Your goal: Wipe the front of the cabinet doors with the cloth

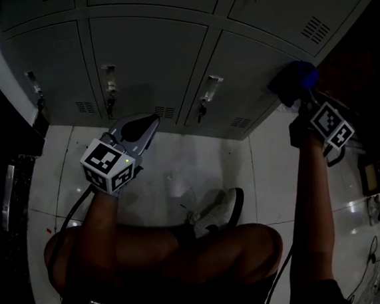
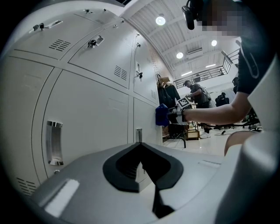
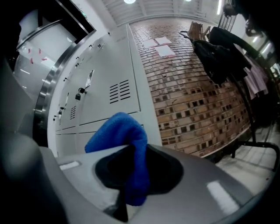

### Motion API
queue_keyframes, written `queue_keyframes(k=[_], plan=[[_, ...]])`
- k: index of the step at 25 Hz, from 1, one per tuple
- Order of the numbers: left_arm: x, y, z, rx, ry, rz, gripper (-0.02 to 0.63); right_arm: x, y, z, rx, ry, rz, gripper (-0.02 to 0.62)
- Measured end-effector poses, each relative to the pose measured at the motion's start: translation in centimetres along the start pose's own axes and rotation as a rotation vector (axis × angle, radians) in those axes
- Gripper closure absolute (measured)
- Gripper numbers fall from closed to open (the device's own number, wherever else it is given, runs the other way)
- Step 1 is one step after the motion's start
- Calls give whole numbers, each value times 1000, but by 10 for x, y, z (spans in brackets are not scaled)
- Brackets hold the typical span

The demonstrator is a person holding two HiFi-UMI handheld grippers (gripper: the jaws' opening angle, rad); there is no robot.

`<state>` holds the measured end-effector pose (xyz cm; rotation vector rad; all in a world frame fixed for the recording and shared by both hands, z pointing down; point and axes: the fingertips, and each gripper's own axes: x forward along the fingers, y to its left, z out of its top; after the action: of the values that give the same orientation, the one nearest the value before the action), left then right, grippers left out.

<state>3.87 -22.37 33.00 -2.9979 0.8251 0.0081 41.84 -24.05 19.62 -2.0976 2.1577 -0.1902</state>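
On the left side of the head view, a row of grey cabinet doors (image 1: 147, 52) runs along the far edge. Each door has a small metal handle (image 1: 108, 77). Near the doors, over the white tile floor (image 1: 197, 157), hangs the left gripper (image 1: 152, 123). It is tipped toward the doors but is apart from them. Its own view shows its fingers (image 2: 118, 173) closed together with nothing between them.

Below it are the person's bare knees. One white shoe (image 1: 217, 211) rests on the floor in the middle.

Over on the right, the right gripper (image 1: 298, 96) is held out on a straight arm. Its fingers are shut tight on a blue cloth (image 1: 298, 76). The cloth bunches up past the fingertips and flops over to one side. It sits right up against the front of the last door on the right, down low near the door's bottom corner.

Farther right, the right gripper view shows a brick wall (image 3: 197, 100) just past the cabinet. Dark coats (image 3: 221, 57) hang in front of the wall.
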Motion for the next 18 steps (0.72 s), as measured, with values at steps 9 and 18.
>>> queue_keyframes(k=[9, 18], plan=[[-1, 2, 0, -7, 0, 8, 603, 14, 135, -46, -21, 73, 266, 534], [-3, 7, 7, 9, -8, 18, 603, 66, 200, -98, -11, 160, 343, 534]])
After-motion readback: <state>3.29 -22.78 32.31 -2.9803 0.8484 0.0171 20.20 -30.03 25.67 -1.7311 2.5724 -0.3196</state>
